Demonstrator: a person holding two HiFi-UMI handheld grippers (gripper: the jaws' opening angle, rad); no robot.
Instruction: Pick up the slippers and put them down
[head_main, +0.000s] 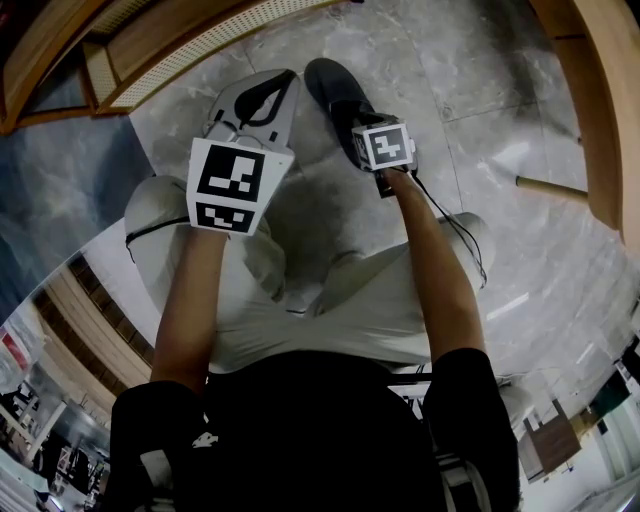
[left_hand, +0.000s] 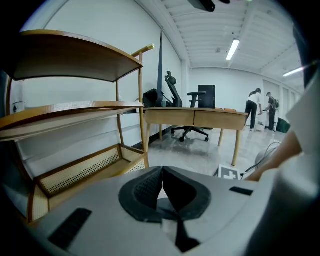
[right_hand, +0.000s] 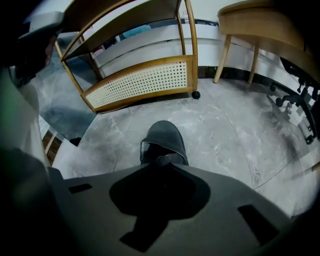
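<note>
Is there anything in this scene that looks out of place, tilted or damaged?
Nothing looks spilled or damaged. The dark slipper lies sole-down on the marble floor, at the tip of the right claw. One oddity: only this one slipper is in view, with no partner near it.

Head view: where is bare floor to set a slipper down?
Bare floor lies right of the slipper, up to the wooden frame, and ahead of it. Crowded at left: the shelf and the left gripper; the knees close the near side.
</note>
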